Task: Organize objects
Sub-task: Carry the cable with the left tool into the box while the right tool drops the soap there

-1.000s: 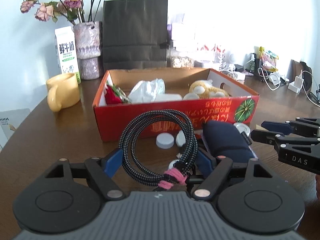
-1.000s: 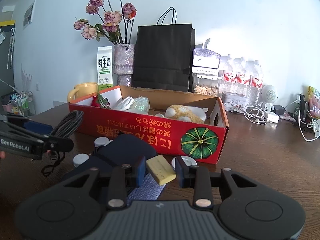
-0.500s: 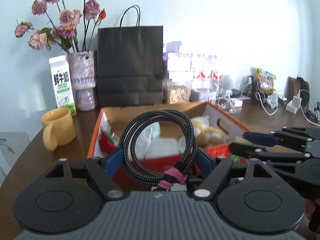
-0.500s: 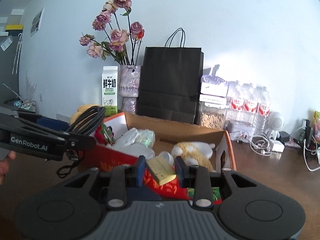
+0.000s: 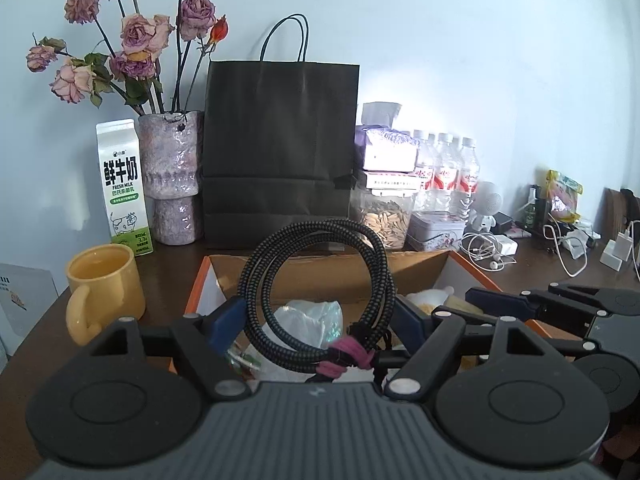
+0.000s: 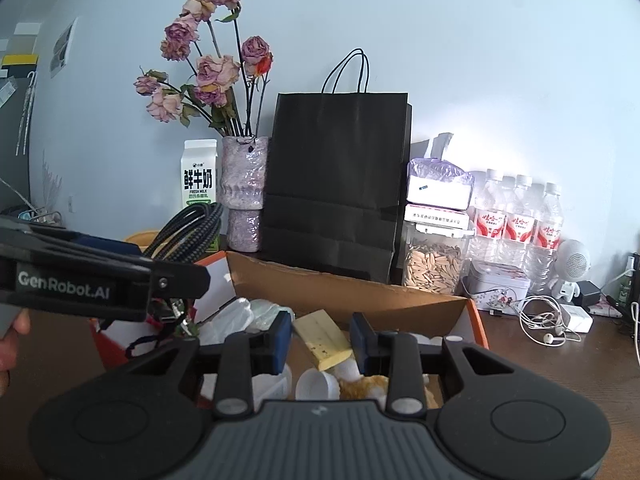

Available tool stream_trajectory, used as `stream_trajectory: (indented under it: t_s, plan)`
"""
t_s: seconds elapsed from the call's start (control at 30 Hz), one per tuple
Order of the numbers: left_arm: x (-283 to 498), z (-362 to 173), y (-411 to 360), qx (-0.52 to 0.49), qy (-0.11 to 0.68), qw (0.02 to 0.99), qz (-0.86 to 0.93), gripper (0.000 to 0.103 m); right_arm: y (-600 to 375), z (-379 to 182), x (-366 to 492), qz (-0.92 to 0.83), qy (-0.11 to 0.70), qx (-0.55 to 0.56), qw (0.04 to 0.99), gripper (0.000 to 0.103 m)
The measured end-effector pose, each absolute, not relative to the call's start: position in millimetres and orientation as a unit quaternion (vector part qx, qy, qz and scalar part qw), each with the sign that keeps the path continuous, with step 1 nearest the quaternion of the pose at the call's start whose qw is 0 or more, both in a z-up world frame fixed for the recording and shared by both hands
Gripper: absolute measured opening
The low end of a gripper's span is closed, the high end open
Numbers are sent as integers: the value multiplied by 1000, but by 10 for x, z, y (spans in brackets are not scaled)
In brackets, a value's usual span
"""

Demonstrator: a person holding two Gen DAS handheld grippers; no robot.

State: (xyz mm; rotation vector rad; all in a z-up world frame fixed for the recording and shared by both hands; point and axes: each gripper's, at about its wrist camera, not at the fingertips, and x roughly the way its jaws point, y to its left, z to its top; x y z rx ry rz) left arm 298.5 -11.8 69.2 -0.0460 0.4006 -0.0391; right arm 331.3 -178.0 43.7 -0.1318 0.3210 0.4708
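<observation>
The left gripper (image 5: pixel 316 322) holds a coiled black braided cable (image 5: pixel 316 292) between its two blue-padded fingers (image 5: pixel 228 320), the coil standing upright on edge and pressed at both sides, with a pink strap (image 5: pixel 346 356) binding the loops at the bottom near the right finger. Below and ahead of these fingers lies an open cardboard box (image 5: pixel 420 268) with orange outer walls, and a crumpled clear plastic bag (image 5: pixel 308 316) shows through the coil's ring inside it. To the right of the left fingers, the right gripper (image 5: pixel 516 304) reaches in from the side over the same box. From the right wrist camera, the right gripper (image 6: pixel 320 338) is closed on a pale yellow block (image 6: pixel 324 338) (speckled on its front face, possibly a soap bar or eraser), which sits tilted between the blue pads (image 6: pixel 280 336) and pokes out ahead of them. Just under those fingers, inside the box (image 6: pixel 360 292), lie small white cups (image 6: pixel 316 384), a bit of orange plush (image 6: pixel 364 388) and the plastic bag (image 6: pixel 240 316). The left gripper (image 6: pixel 120 280) comes in from the left of the right fingers, the cable (image 6: pixel 188 232) rising above it. Past the box, beyond both pairs of fingers, stand a black paper bag (image 5: pixel 280 152), a vase of dried roses (image 5: pixel 170 180), a milk carton (image 5: pixel 122 184) and a yellow mug (image 5: pixel 102 292) to the left, with a jar of seeds (image 5: pixel 380 216) and water bottles (image 5: pixel 444 168) to the right.
</observation>
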Motion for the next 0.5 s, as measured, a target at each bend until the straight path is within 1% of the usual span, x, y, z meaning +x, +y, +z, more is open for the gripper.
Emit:
stream_trajectory:
  t_s: [0.27, 0.5]
  plan:
    - [3354, 565, -74, -36, 211, 977, -6, 79, -1718, 370, 3687, 231, 162, -53, 958, 31]
    - [3527, 422, -23, -34, 234, 972, -6, 79, -1737, 239, 3807, 233, 181, -54, 954, 31]
